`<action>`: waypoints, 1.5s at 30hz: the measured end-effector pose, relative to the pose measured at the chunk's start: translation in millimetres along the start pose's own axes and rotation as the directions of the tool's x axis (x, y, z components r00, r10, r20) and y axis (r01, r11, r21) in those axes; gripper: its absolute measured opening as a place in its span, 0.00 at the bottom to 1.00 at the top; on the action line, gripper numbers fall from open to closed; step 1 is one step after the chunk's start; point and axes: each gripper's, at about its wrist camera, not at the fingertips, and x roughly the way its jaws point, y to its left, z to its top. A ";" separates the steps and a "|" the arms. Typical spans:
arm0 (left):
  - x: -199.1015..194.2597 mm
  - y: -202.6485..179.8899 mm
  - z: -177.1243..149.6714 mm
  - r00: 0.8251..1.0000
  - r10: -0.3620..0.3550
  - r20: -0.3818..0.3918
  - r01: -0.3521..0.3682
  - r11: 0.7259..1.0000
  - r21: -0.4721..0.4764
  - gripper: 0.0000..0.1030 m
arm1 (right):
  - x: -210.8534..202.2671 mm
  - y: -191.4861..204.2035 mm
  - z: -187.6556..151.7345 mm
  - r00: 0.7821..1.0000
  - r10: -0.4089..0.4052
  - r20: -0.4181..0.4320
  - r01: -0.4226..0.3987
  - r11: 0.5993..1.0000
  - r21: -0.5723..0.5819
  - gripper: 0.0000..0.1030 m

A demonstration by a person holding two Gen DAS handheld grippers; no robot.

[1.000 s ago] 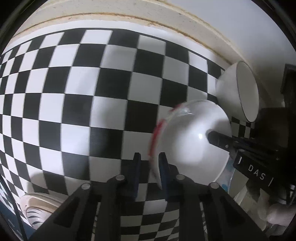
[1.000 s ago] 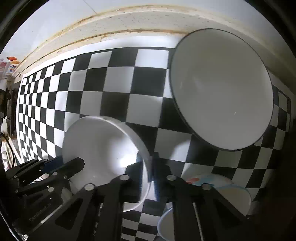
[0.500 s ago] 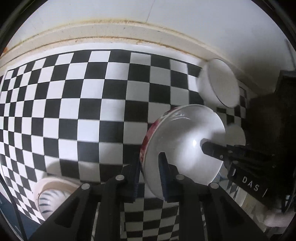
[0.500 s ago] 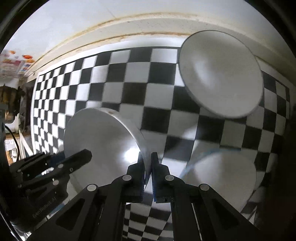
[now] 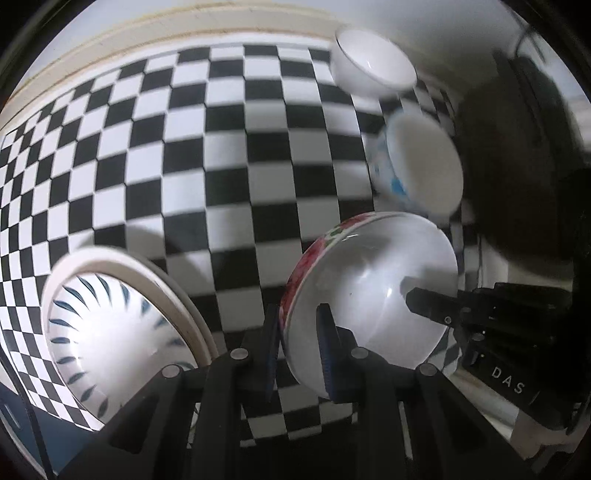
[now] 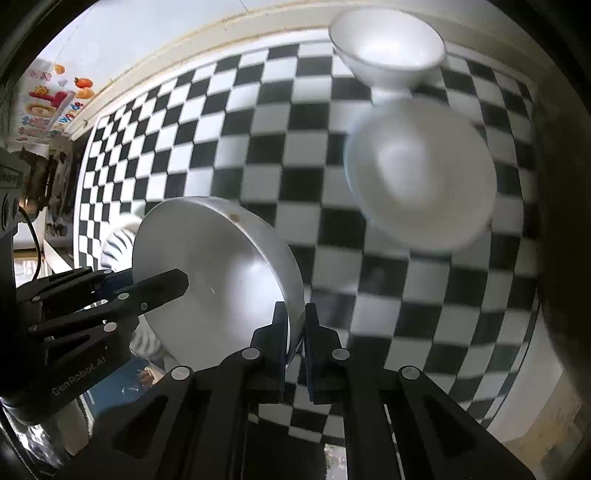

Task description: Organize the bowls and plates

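My left gripper (image 5: pixel 297 347) is shut on the rim of a white bowl with a red flower pattern outside (image 5: pixel 369 295), held above the checkered cloth (image 5: pixel 221 155). My right gripper (image 6: pixel 296 339) is shut on the opposite rim of the same bowl (image 6: pixel 214 273). Each gripper shows in the other's view: the right one (image 5: pixel 436 306), the left one (image 6: pixel 155 284). A blue-patterned white bowl (image 5: pixel 421 166) and a plain white bowl (image 5: pixel 373 70) stand on the cloth beyond; they also show in the right wrist view (image 6: pixel 421 184) (image 6: pixel 388 48).
A bowl with blue stripes inside (image 5: pixel 110 332) sits at the lower left on the cloth. A cream wall ledge (image 5: pixel 147 33) borders the cloth at the back. A dark object (image 5: pixel 524 166) stands at the right edge.
Both grippers have pulled back and up with the flowered bowl. More of the cloth shows now, and the striped bowl and the two far bowls have come further into view.
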 end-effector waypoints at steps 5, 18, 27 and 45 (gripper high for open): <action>23.2 -4.6 -10.0 0.999 0.014 -0.048 -0.013 1.000 0.021 0.16 | 26.9 -16.5 -26.6 0.999 0.023 -0.039 -0.020 0.998 0.056 0.09; 74.2 -16.5 -14.6 0.991 0.042 -0.123 -0.037 0.998 0.041 0.16 | 73.3 -23.9 -44.2 0.995 0.011 -0.102 0.000 0.994 0.107 0.09; 55.8 -14.6 -14.6 0.995 0.072 -0.071 -0.071 0.997 0.014 0.18 | 75.4 -23.8 -48.2 0.993 0.016 -0.113 -0.003 0.994 0.112 0.12; 21.5 -62.4 84.2 0.999 -0.042 0.008 0.042 0.999 -0.008 0.18 | -48.2 -71.9 53.7 0.966 -0.248 0.072 0.245 0.968 0.047 0.33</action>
